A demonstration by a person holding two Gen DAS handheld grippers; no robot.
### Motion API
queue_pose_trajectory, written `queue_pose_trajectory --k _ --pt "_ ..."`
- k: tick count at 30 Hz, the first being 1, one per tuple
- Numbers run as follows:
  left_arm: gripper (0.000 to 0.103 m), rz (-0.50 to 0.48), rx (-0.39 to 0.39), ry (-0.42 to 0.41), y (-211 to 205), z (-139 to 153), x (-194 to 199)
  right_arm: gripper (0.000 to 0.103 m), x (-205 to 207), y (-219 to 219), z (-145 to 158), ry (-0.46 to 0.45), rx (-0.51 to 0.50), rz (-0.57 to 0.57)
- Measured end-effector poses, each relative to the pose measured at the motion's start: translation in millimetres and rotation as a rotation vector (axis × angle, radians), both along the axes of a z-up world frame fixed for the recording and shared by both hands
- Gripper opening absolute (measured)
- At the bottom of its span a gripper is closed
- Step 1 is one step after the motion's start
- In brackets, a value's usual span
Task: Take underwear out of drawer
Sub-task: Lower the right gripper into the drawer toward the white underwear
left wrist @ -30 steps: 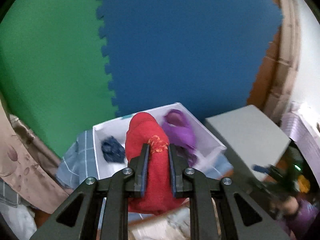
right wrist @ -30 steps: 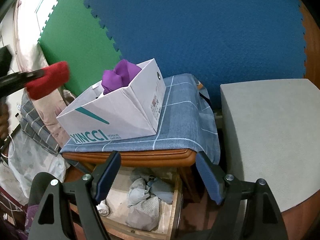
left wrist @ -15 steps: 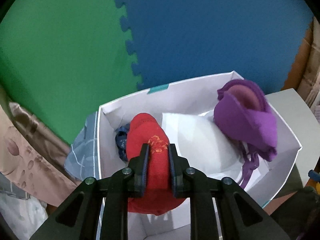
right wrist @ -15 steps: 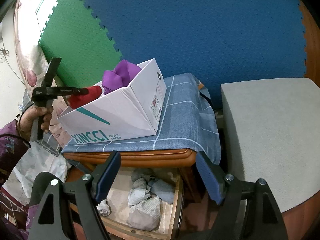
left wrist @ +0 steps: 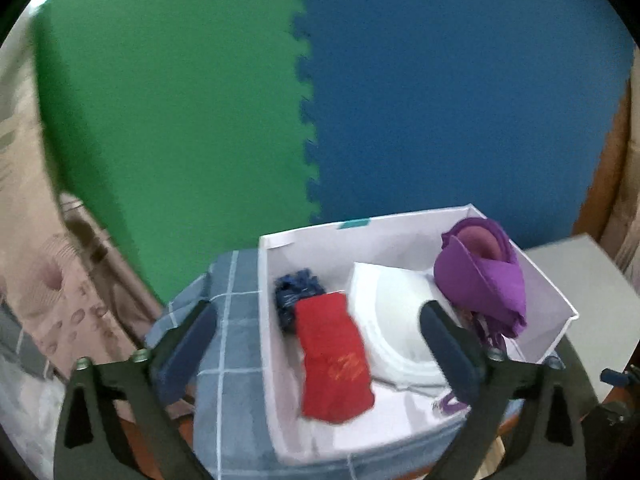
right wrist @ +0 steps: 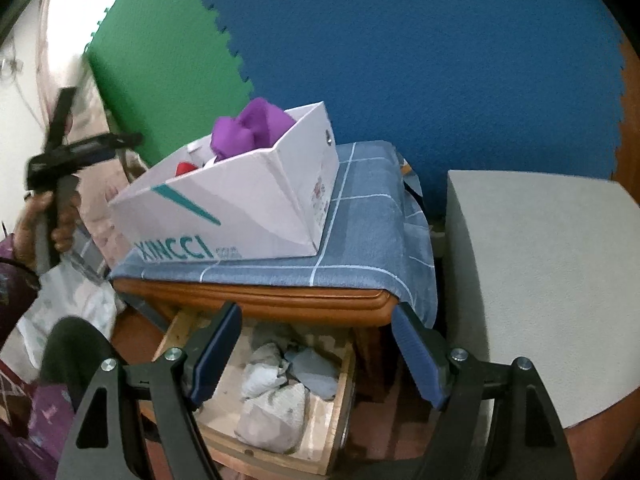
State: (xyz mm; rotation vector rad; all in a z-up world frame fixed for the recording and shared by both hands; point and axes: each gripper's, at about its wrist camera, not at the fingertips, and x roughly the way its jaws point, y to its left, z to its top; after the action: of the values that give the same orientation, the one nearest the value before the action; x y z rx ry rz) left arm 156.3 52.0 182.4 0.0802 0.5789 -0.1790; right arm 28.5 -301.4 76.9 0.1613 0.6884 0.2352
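Underwear (right wrist: pixel 276 396) sits in our drawer (right wrist: pixel 332 412) just below the wide-open, empty right hand-held gripper (right wrist: pixel 316 356); left hand-held gripper (left wrist: pixel 320 344) is opening above the box (left wrist: pixel 400 236).

Drawer (right wrist: pixel 256 396) open-topped below orange tabletop edge (right wrist: pixel 256 300); grey underwear (right wrist: pixel 276 396) fills middle; bare wood left side.

1. Left wrist view: rides the left gripper (left wrist: pixel 320 344), looks steeply down from close above into the white box (left wrist: pixel 400 236), facing the green and blue wall mats (left wrist: pixel 440 100)
2. Right wrist view: rides the right gripper (right wrist: pixel 316 356), set lower and further back, facing the open drawer (right wrist: pixel 336 412) below the box (right wrist: pixel 240 208)
3. Shared: box, checked cloth (right wrist: pixel 372 240), wall mats (right wrist: pixel 420 60)
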Motion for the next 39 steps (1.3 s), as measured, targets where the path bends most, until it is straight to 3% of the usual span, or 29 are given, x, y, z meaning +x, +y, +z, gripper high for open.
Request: queue_pose_trajectory --k 4,8,11,14,19,22,28,39 --pt "0.103 0.047 -0.022 -0.008 39.1 -11.4 -37.9 0.079 0.3 16.4 -2.6 0.014 -0.072 0.045" --pt "0.102 0.15 -0.039 0.069 90.1 -43.9 -68.3 0.079 4.5 41.7 -8.2 0.058 -0.133 0.131" --pt "0.102 0.245 -0.037 0.048 122.7 -59.8 -94.3 0.079 10.8 73.3 -20.9 0.148 -0.092 0.275" --pt "0.102 0.343 -0.021 0.002 143.8 -71.0 -116.9 0.079 27.0 120.8 -47.2 0.31 -0.044 0.421" --pt "0.102 0.428 -0.023 -0.027 154.4 -85.8 -141.8 0.079 48.0 204.4 -86.7 0.465 -0.101 0.578" --pt "0.102 0.432 0.025 -0.08 145.8 -82.8 -148.2 0.079 58.9 253.5 -114.3 0.543 -0.159 0.638" --pt "0.102 0.431 0.117 -0.053 137.6 -89.6 -142.3 0.079 73.2 319.3 -169.4 0.68 -0.285 0.672" --pt "0.102 0.407 0.05 -0.021 148.9 -92.4 -139.4 0.079 95.4 345.7 -198.9 0.806 -0.285 0.684"
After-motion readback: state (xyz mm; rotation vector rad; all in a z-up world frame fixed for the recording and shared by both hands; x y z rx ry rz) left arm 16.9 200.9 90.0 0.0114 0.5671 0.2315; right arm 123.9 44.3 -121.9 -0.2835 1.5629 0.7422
